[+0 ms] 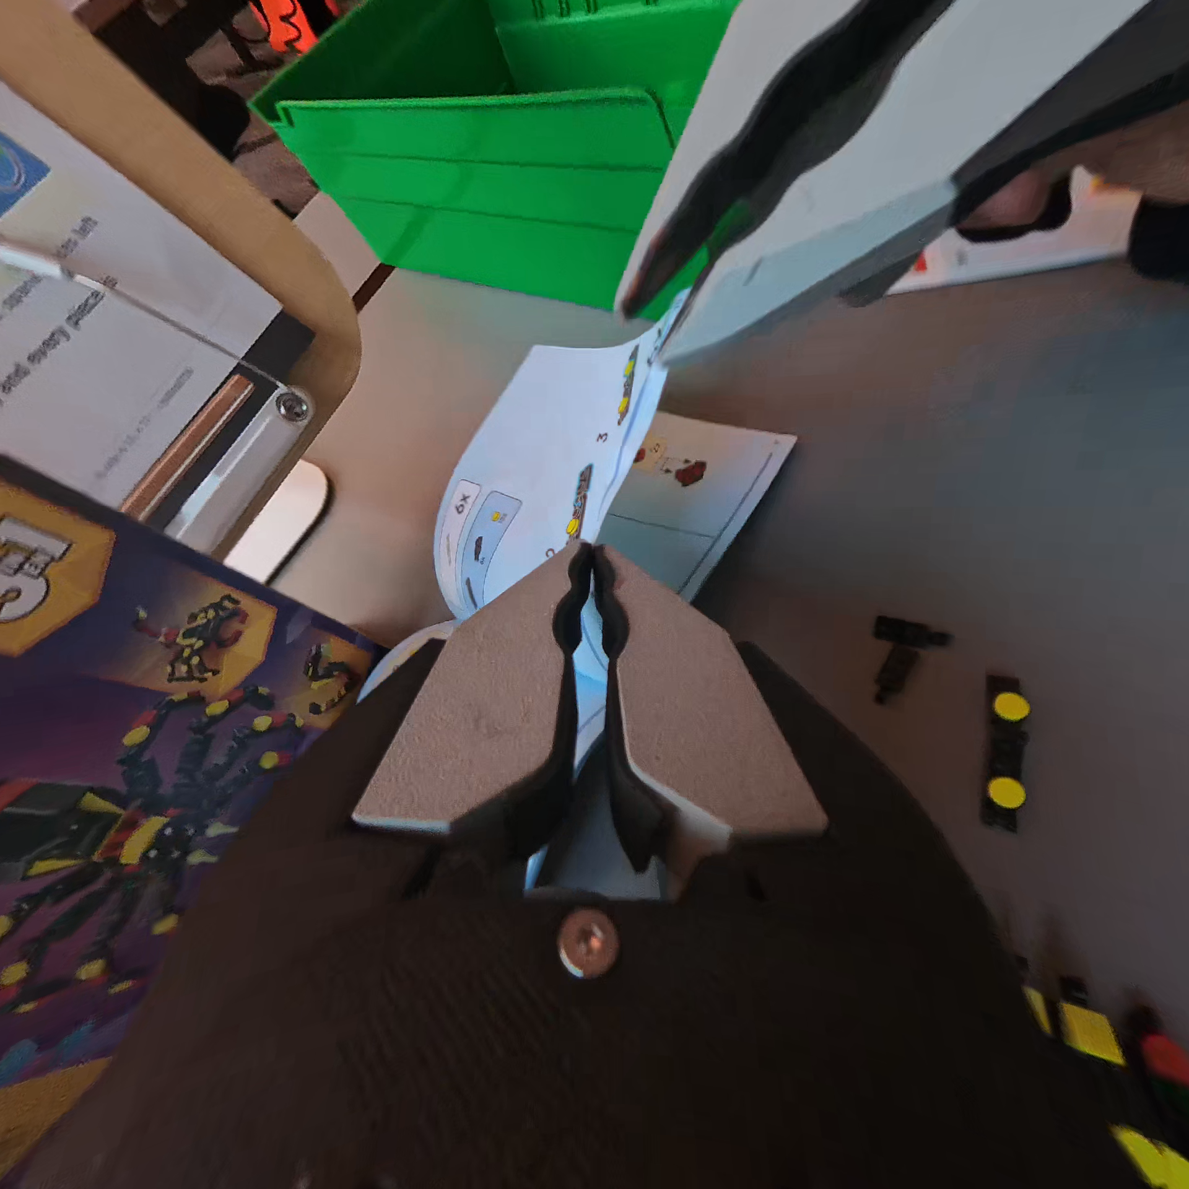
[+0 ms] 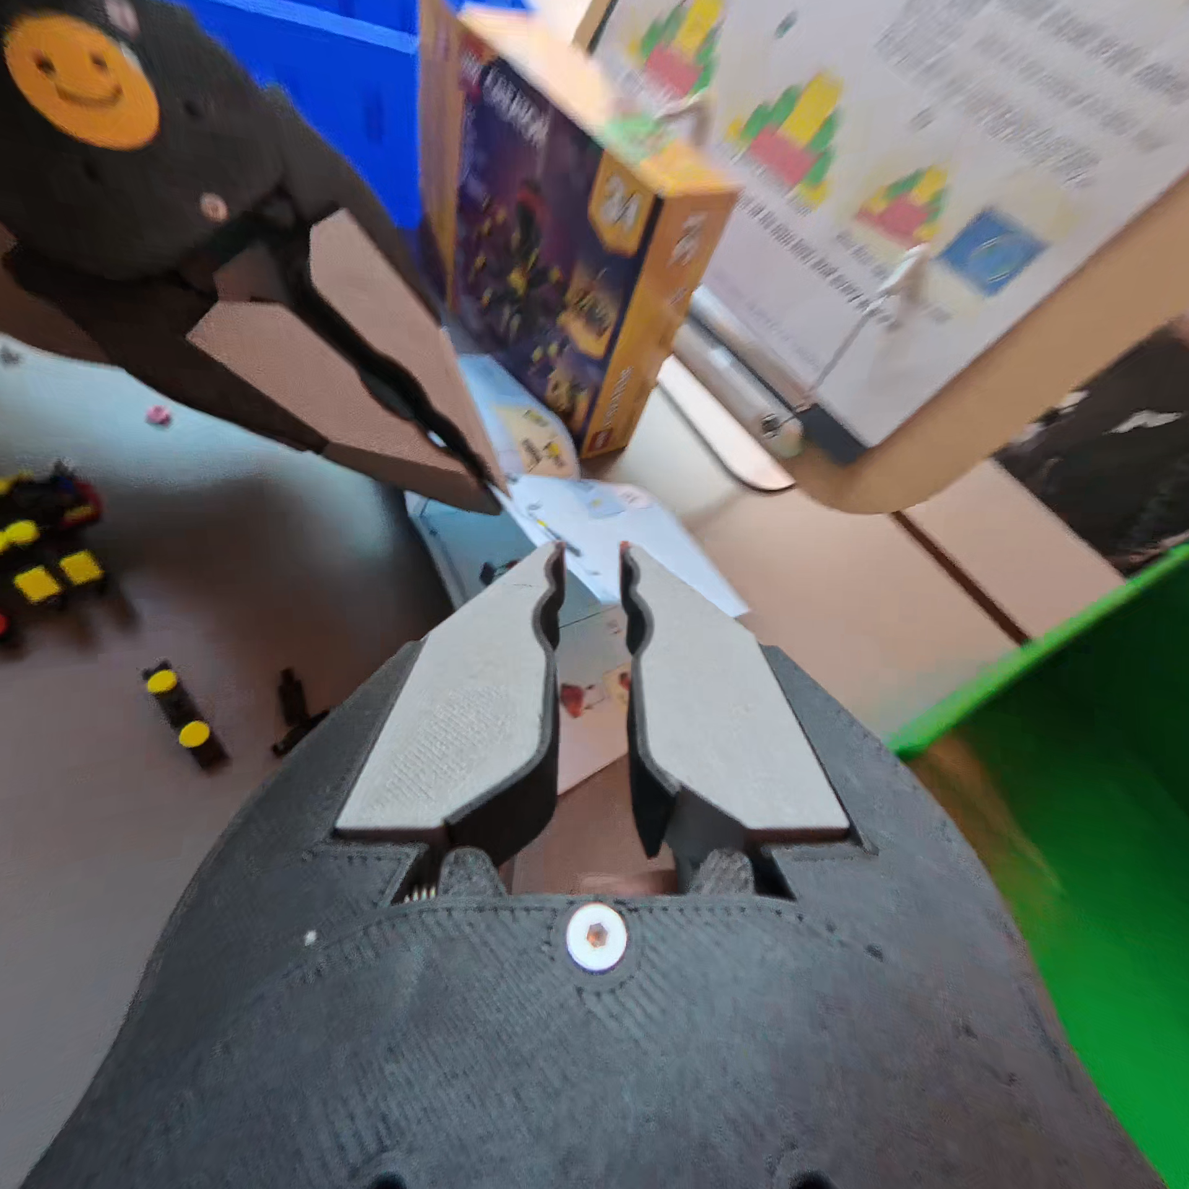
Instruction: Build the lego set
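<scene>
The instruction booklet lies open on the table with one page curled upward. My left gripper has brown fingers and is shut on the near edge of that page; it shows in the right wrist view pinching it. My right gripper has grey fingers, is open and empty, and hovers over the booklet. In the left wrist view its tips sit at the far edge of the lifted page. A black brick with two yellow round tiles lies on the table.
The purple and yellow set box stands left of the booklet. A green bin is behind. A small black piece, a black and yellow assembly, a wooden sign stand. The small black piece sits 11 cm or so from the ends of my left fingers. It turns up in the right wrist view as well.
</scene>
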The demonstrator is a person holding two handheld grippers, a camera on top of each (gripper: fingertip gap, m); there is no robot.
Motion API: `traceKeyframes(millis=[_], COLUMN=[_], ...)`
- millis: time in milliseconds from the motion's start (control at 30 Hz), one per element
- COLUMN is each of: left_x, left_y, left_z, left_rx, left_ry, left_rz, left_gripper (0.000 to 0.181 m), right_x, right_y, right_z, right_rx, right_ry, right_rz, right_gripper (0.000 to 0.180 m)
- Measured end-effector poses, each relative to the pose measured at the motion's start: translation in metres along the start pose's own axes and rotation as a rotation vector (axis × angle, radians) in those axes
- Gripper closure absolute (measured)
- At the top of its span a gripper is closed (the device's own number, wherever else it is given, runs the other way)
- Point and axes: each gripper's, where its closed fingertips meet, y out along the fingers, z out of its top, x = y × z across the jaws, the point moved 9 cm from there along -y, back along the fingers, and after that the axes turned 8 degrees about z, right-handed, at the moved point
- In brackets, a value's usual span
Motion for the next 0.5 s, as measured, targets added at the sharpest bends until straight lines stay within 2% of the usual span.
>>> traceKeyframes(millis=[100, 133, 167, 233, 433, 500], left_x=[-0.013, -0.017, -0.019, -0.020, -0.018, -0.016], left_y=[-0.007, -0.011, -0.015, -0.023, -0.034, -0.037], left_z=[-0.005, -0.008, -0.010, -0.014, -0.024, -0.027], left_rx=[0.051, 0.080, 0.115, 0.165, 0.128, 0.099], left_ry=[-0.192, -0.244, -0.291, -0.352, -0.395, -0.420], left_rz=[-0.015, -0.018, -0.029, -0.053, -0.045, -0.054], left_gripper=[0.181, 0.181, 0.181, 0.181, 0.177, 0.165], right_x=[0.009, 0.010, 0.010, 0.006, 0.004, -0.004], right_y=[-0.023, -0.025, -0.022, -0.007, 0.048, 0.063], right_z=[0.003, -0.002, -0.008, -0.017, -0.017, -0.009], right_rx=[0.080, 0.063, 0.036, 0.002, 0.055, 0.074], right_ry=[0.100, 0.167, 0.251, 0.415, 0.575, 0.591], right_rz=[-0.014, 0.028, 0.105, 0.260, 0.242, 0.301], right_gripper=[0.168, 0.180, 0.180, 0.180, 0.176, 0.175])
